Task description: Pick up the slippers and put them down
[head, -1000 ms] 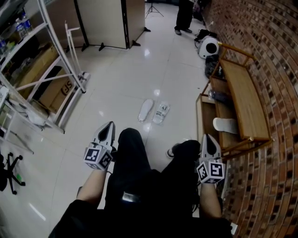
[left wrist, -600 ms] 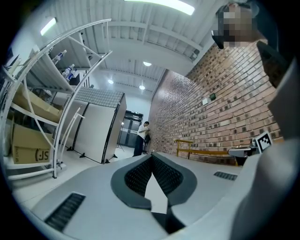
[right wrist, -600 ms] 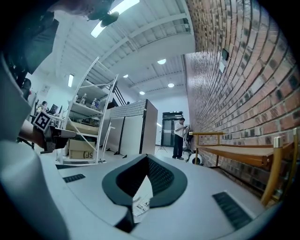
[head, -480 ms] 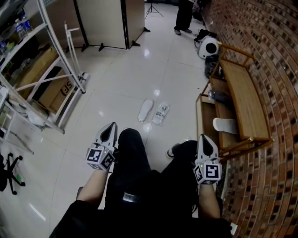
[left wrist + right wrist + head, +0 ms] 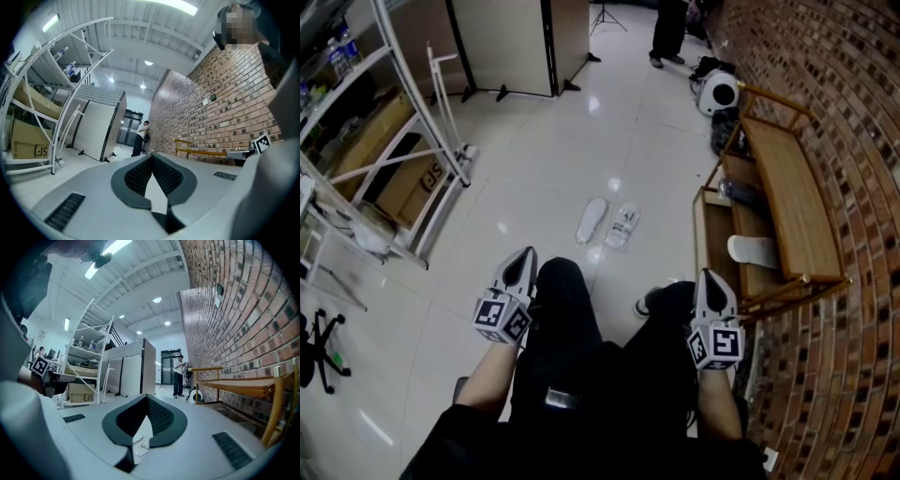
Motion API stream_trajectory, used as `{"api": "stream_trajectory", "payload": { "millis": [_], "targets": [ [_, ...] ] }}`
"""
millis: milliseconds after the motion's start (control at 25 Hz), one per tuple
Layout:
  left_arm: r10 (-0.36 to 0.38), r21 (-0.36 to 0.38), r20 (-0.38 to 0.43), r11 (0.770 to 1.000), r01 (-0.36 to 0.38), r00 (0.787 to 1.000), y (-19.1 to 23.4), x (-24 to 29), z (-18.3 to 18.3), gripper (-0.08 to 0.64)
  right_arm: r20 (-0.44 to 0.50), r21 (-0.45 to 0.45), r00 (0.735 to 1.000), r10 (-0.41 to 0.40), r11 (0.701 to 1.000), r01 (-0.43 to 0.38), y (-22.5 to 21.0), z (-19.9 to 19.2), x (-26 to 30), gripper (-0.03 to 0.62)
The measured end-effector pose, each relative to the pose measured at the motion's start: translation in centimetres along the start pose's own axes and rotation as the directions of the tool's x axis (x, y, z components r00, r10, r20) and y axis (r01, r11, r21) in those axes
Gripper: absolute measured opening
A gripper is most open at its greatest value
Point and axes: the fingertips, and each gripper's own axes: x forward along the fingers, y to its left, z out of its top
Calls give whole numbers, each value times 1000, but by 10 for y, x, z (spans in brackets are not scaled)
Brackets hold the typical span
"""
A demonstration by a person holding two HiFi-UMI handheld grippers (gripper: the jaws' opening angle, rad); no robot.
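Observation:
Two white slippers lie side by side on the glossy floor ahead of my knees, one (image 5: 592, 221) sole up and the other (image 5: 623, 227) with a printed insole. Through the right gripper view they show as a pale patch (image 5: 140, 444) low between the jaws. A third white slipper (image 5: 753, 251) rests on the lower shelf of the wooden bench (image 5: 787, 183). My left gripper (image 5: 523, 254) (image 5: 151, 155) hovers over the left knee, shut and empty. Over the right knee, beside the bench, my right gripper (image 5: 712, 275) (image 5: 146, 397) is also shut and empty. Both are well short of the slippers.
A white metal rack (image 5: 398, 141) with a cardboard box (image 5: 411, 187) stands at the left. A brick wall (image 5: 853, 141) runs along the right behind the bench. A person (image 5: 670, 33), a round white appliance (image 5: 719, 94) and a partition panel (image 5: 517, 47) stand far ahead.

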Motion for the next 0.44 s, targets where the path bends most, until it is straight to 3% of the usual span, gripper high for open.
{"api": "stream_trajectory", "payload": {
  "millis": [280,440],
  "targets": [
    [-25,18,-2,1000,25,1000,-9,2,-6,2,-3,4,1000,-4,1000,4,-2,0,0,6],
    [-39,42,46,998,37,998,-9,2,-8,2,2,-1,1000,2,1000,-2,-1,2,-1,6]
  ]
}}
